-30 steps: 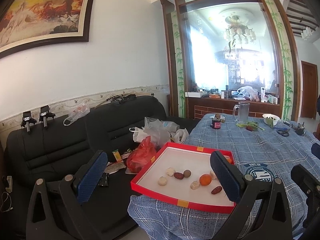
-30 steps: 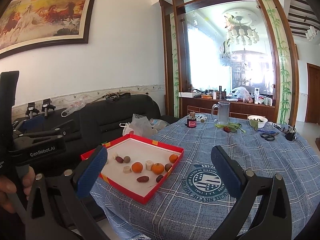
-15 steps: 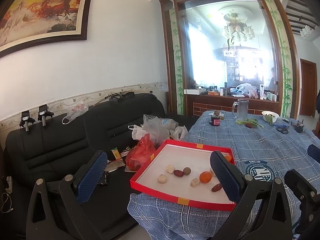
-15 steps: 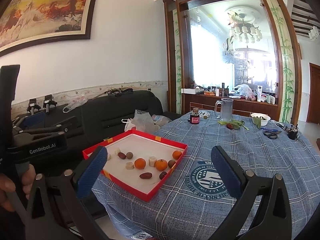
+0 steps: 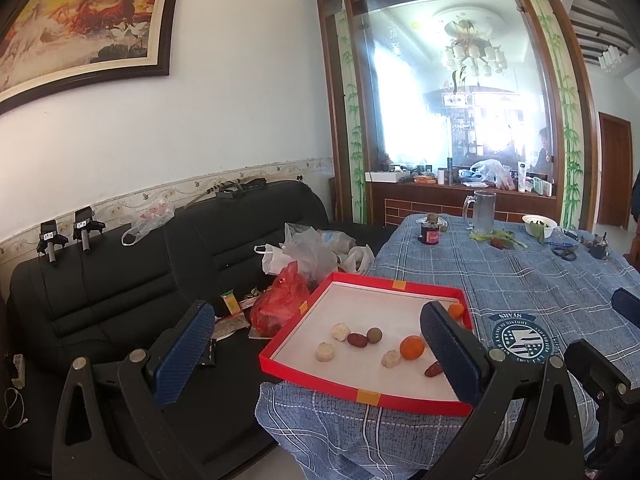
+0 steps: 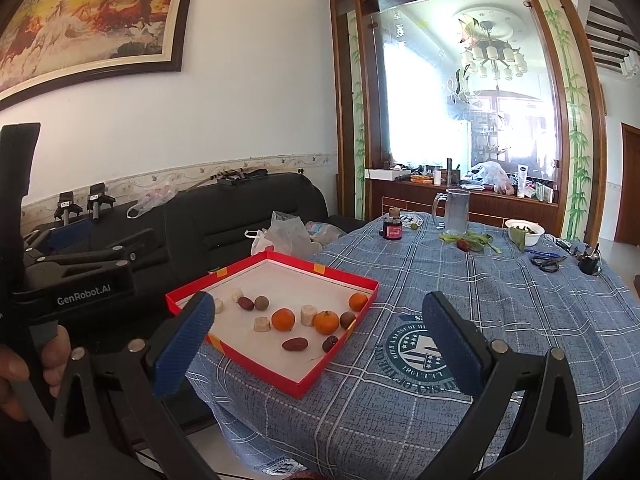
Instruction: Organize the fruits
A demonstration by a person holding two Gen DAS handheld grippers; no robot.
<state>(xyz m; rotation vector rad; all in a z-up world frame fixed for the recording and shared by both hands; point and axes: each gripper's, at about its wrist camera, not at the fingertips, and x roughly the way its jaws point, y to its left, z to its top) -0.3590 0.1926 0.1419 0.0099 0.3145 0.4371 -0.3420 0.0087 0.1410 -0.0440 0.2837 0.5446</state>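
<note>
A red tray point(image 5: 312, 376) point(image 6: 264, 364) with a white floor sits at the near left corner of the table. Loose in it lie several fruits: oranges point(image 6: 283, 319) point(image 5: 411, 347), red dates point(image 6: 295, 344) point(image 5: 357, 339), pale banana pieces point(image 6: 261, 324) point(image 5: 324, 351) and brown round fruits point(image 6: 261, 303). My left gripper point(image 5: 320, 356) is open and empty, held in front of the tray. My right gripper point(image 6: 316, 348) is open and empty, above the table's near edge, right of the tray.
A blue plaid cloth point(image 6: 500, 304) covers the table. At its far end stand a glass mug point(image 6: 456, 210), a small dark jar point(image 6: 392, 229), a white bowl point(image 6: 524, 230) and scissors point(image 6: 546, 264). A black sofa point(image 5: 120, 288) with plastic bags point(image 5: 304, 256) is left.
Both grippers have moved a little closer to the tray, which shows slightly larger. Both stay open and empty.
</note>
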